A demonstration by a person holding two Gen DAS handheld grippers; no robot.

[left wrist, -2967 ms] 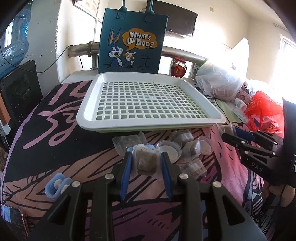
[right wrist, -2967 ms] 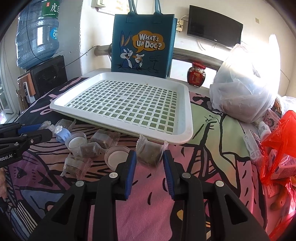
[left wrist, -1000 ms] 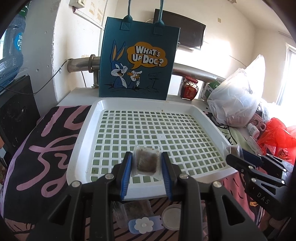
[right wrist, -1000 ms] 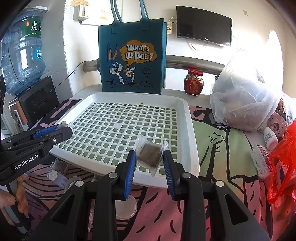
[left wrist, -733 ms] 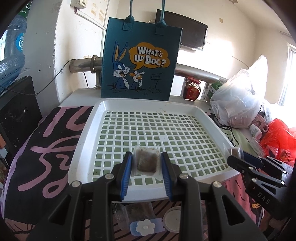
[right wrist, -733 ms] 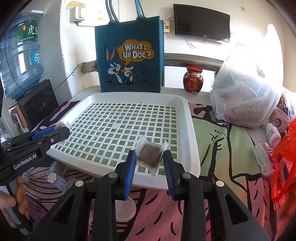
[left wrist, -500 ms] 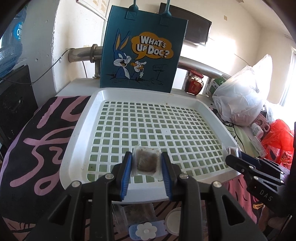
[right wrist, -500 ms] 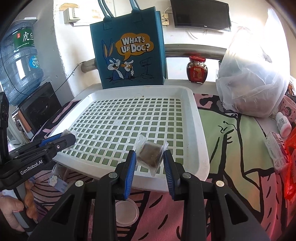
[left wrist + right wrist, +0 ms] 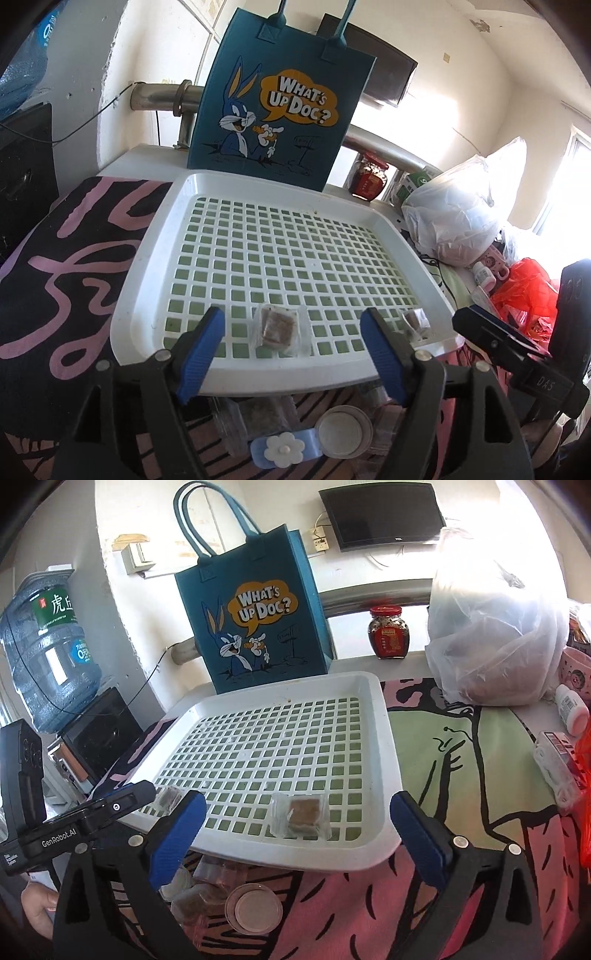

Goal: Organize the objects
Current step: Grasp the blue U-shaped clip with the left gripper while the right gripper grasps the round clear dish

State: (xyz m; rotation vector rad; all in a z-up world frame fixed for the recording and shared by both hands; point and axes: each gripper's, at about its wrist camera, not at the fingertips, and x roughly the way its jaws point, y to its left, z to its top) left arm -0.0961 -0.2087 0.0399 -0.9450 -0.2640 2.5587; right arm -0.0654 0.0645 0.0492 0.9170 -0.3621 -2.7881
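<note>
nearest the cameras, under the front rim of the tray, the leftover pile waits on the patterned cloth of the bench: more clear-wrapped brown packets, a couple of round white lids and a blue clip with a white flower. just above it the left gripper has its jaws spread wide and released, with one packet lying flat on the grid between them, touching neither pad. the right gripper is likewise fully released, its own packet resting on the grid near the front right of the white slotted tray. both packets sit in the front row of the tray, well apart from each other, and the rest of the grid behind them is bare. the step in hand looks like clearing away after the drop, so the sensible way is to lift each gripper straight up and back with the jaws kept wide, so no pad catches the crinkly wrap and drags a packet over the rim. for the next packets from the pile, it would be tidier to place them further in, filling rows. beyond the tray stands a blue cartoon tote bag, with a red-lidded jar and a white plastic bag to its right.
</note>
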